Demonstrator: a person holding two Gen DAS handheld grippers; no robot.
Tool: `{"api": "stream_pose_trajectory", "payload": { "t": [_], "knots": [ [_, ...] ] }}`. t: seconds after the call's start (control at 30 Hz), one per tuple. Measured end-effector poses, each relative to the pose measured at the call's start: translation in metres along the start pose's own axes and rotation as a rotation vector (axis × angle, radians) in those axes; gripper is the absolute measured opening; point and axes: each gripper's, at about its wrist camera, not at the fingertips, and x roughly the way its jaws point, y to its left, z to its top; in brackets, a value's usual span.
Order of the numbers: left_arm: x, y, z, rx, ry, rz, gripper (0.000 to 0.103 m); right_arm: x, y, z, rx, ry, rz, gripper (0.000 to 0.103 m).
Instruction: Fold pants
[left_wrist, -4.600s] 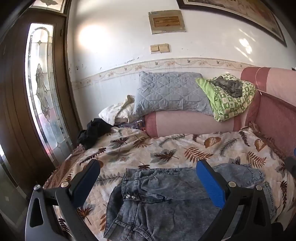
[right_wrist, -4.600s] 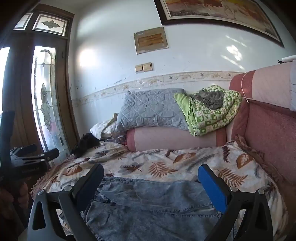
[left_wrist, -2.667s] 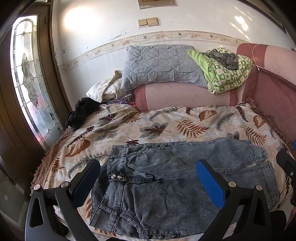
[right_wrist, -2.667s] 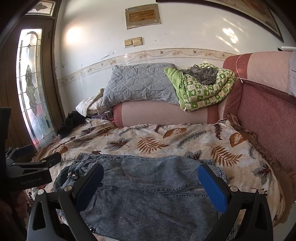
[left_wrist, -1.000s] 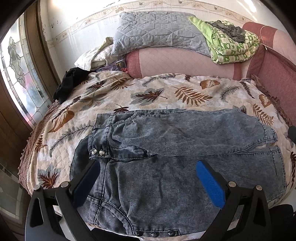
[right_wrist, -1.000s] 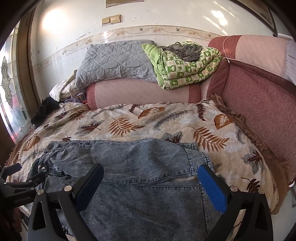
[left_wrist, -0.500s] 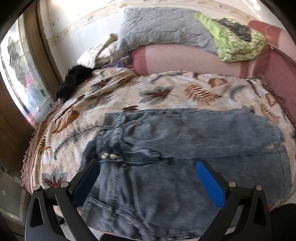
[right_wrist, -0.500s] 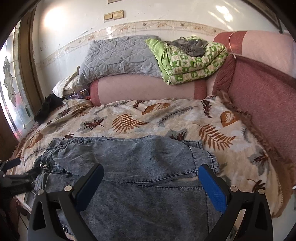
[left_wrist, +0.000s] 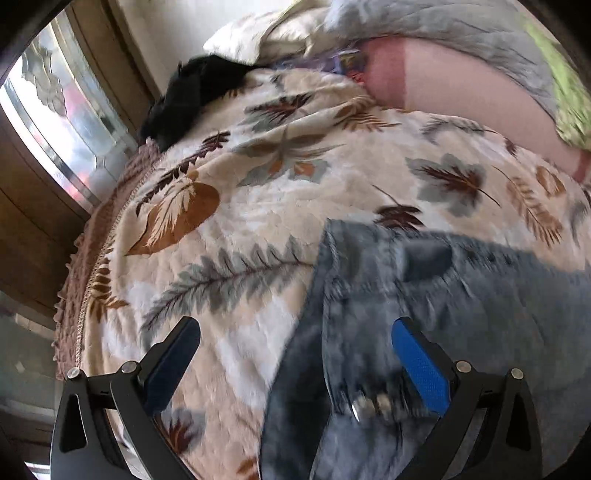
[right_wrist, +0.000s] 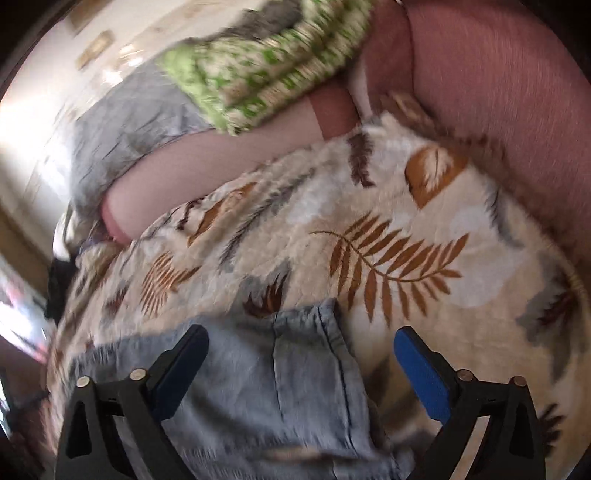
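Denim pants (left_wrist: 443, 314) flat on leaf-print bedspread (left_wrist: 240, 229), left gripper (left_wrist: 295, 354) fingers spread wide over waistband end, metal buttons (left_wrist: 369, 404) between them, right gripper (right_wrist: 301, 360) fingers spread wide over leg hem (right_wrist: 295, 354), nothing held, both views motion-blurred.

Faded denim pants (left_wrist: 461, 314) on plush leaf-print blanket (left_wrist: 240, 206).

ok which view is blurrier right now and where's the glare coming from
Right wrist view: heaviest motion smear, streaking the green blanket and the leaf-print bedspread, with a washed-out bright wall at upper left. Left wrist view: the jeans and their buttons are smeared while the bedspread's left side stays fairly crisp; the glare comes from the window. Both show strong fisheye curvature.
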Motion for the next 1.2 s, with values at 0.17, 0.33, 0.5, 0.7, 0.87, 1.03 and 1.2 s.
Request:
{"api": "stream_pose_trajectory", "payload": {
  "t": [0.17,0.33,0.5,0.7,0.87,1.03,1.2],
  "knots": [
    [0.021,0.001,0.032,0.000,0.025,-0.010,0.103,0.052,0.000,0.013,0.010,0.063,-0.019,0.080],
    [0.044,0.004,0.057,0.018,0.053,0.015,0.102,0.094,-0.002,0.005,-0.032,0.162,-0.133,0.067],
    [0.066,-0.003,0.071,-0.002,0.111,-0.019,0.079,0.103,0.005,0.002,-0.081,0.151,-0.195,0.050],
    [0.080,-0.014,0.083,-0.066,0.140,-0.057,0.076,0.103,0.011,0.001,-0.100,0.140,-0.220,0.036],
    [0.102,-0.027,0.086,-0.098,0.209,-0.055,0.075,0.103,0.010,0.002,-0.087,0.143,-0.215,0.036],
    [0.114,-0.040,0.079,-0.099,0.242,-0.128,0.046,0.102,0.008,0.000,-0.087,0.140,-0.205,0.044],
    [0.120,-0.040,0.079,-0.122,0.239,-0.154,0.022,0.103,0.007,0.000,-0.089,0.137,-0.189,0.045]
  ]
}}
